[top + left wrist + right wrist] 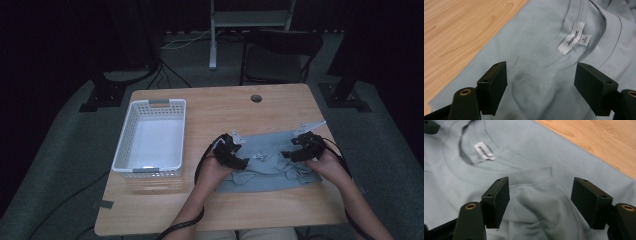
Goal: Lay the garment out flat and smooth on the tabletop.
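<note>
Lying partly folded at table centre-right: pale blue T-shirt, white slatted basket well apart at 9 o'clock. Left gripper jaws wide open, straddling ribbed collar, neck label at 1 o'clock. Right gripper likewise open over rumpled fold. Soft, light, limp; likely to sag and bunch. Best pinched at collar seam or shoulder edge.

A shirt is spread on the near right part of the table. A basket is set on the table's left side, apart from the shirt. The left gripper is placed over the shirt's left edge, the right gripper over its right part. A label is seen inside the collar, between them. A chair is placed beyond the far edge.
</note>
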`<action>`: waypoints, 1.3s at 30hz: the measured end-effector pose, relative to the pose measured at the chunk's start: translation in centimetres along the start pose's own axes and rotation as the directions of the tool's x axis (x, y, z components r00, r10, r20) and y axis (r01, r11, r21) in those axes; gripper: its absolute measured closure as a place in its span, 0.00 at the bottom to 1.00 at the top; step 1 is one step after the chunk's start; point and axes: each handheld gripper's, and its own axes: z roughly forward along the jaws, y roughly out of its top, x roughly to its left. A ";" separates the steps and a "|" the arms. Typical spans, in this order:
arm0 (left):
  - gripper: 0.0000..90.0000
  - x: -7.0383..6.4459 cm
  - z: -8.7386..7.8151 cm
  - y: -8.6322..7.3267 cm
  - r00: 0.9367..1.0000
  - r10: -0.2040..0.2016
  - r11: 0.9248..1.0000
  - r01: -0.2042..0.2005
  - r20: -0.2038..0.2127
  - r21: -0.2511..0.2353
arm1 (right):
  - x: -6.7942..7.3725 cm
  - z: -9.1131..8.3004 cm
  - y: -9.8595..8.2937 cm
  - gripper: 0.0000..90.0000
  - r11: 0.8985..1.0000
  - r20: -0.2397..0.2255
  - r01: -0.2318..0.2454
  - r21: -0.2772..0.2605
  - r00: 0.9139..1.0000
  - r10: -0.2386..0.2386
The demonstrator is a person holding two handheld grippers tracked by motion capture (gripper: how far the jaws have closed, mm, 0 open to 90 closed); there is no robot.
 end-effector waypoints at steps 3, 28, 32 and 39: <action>0.31 0.1 0.6 0.0 1.000 -0.006 1.000 0.006 -0.006 0.017 | -0.2 0.8 0.0 0.34 1.000 -0.034 0.003 0.003 0.999 -0.003; 0.90 0.1 -0.3 -1.4 0.999 -0.025 0.999 0.024 -0.025 -0.040 | 0.2 -0.5 -1.5 0.89 0.995 0.010 0.101 0.008 0.995 -0.101; 0.92 -0.3 -1.1 -1.3 0.999 -0.004 0.999 0.003 -0.036 -0.048 | 0.1 -1.6 -1.5 0.91 0.996 -0.011 0.086 -0.028 0.996 -0.087; 0.95 -0.5 -2.4 -1.5 0.999 -0.011 0.997 0.009 -0.031 -0.074 | 0.1 -3.3 -1.9 0.93 0.995 -0.034 0.073 -0.066 0.997 -0.075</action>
